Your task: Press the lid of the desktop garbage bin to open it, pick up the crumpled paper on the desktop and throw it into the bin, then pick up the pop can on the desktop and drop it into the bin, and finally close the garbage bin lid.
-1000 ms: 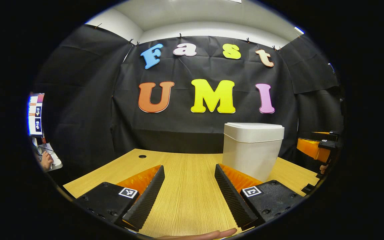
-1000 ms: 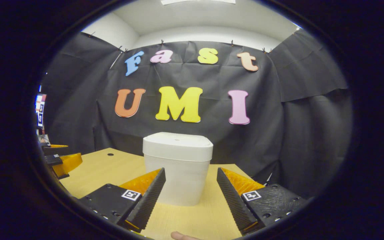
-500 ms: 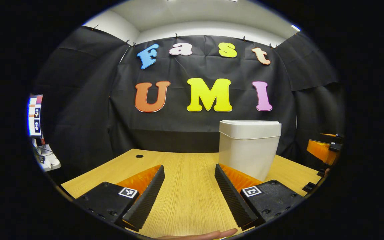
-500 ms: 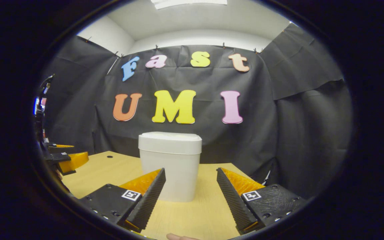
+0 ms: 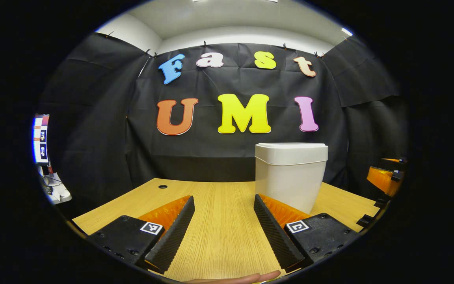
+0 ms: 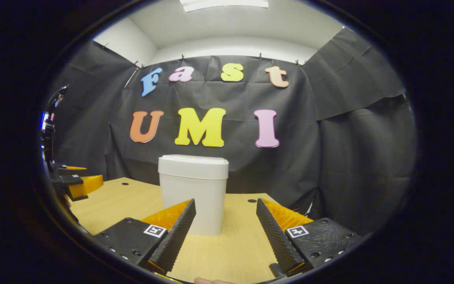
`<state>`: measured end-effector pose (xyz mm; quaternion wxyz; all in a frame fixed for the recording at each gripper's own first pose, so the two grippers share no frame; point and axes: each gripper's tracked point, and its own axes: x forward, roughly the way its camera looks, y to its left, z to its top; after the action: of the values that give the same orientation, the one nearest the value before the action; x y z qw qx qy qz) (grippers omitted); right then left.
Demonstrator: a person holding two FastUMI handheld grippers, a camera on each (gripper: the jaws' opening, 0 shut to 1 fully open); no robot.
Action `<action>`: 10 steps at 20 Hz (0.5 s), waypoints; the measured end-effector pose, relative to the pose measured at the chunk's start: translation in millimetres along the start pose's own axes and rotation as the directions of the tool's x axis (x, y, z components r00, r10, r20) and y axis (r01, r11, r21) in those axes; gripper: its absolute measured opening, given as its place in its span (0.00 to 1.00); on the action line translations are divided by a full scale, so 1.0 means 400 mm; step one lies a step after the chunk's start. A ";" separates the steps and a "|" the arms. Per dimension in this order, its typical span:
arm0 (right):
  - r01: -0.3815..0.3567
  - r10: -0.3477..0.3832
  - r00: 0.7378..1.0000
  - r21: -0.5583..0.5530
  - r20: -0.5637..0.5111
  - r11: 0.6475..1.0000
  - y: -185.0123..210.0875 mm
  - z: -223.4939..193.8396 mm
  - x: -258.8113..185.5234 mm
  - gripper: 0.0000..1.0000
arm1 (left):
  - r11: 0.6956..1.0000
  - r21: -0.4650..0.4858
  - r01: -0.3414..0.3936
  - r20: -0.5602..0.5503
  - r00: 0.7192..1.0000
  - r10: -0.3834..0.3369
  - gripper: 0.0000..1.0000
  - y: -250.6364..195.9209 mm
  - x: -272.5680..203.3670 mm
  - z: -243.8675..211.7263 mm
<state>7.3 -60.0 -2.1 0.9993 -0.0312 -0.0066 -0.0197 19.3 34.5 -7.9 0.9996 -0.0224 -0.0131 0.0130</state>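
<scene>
Ridged fingers (image 5: 173,232), square marker tags (image 5: 151,227)

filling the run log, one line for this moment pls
bin: lid shut | left tongs: open, empty | right tongs: open, empty | desk

Black cloth walls (image 6: 349,150) enclose a light wooden desk (image 5: 227,236) beneath a white ceiling with a bright light panel (image 6: 223,3).

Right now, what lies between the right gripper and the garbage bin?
Nothing: in the right gripper view, bare wooden desktop runs from the open right gripper to the closed garbage bin.
</scene>
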 end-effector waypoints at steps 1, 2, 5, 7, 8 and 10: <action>0.001 -0.001 1.000 0.005 0.005 1.000 0.002 0.004 0.000 0.95 | 1.000 0.002 0.000 0.003 1.000 0.000 0.98 0.001 -0.001 0.004; 0.004 -0.004 1.000 0.007 0.011 1.000 0.001 0.008 0.003 0.95 | 1.000 0.001 -0.001 0.004 1.000 0.001 0.98 0.000 0.000 0.004; 0.007 -0.007 1.000 -0.009 0.024 1.000 0.003 0.014 0.003 0.95 | 1.000 -0.008 0.008 -0.005 1.000 -0.008 0.98 -0.013 0.002 -0.003; -0.003 0.003 0.999 -0.012 0.033 1.000 0.008 0.013 0.004 0.95 | 1.000 -0.009 0.005 -0.009 1.000 -0.005 0.98 -0.015 0.004 -0.009; -0.010 0.011 0.999 -0.015 0.034 1.000 0.015 0.009 0.008 0.95 | 1.000 -0.004 0.004 -0.006 1.000 -0.004 0.98 -0.019 0.007 -0.011; -0.022 0.022 0.999 -0.027 0.027 0.999 0.020 -0.003 0.016 0.95 | 1.000 0.004 0.016 -0.001 1.000 -0.016 0.98 -0.032 0.015 -0.014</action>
<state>14.0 -52.5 -3.6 0.9988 -0.0448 -0.0193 -0.0084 25.7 21.7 -12.9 0.9997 -0.0204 -0.0126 0.0052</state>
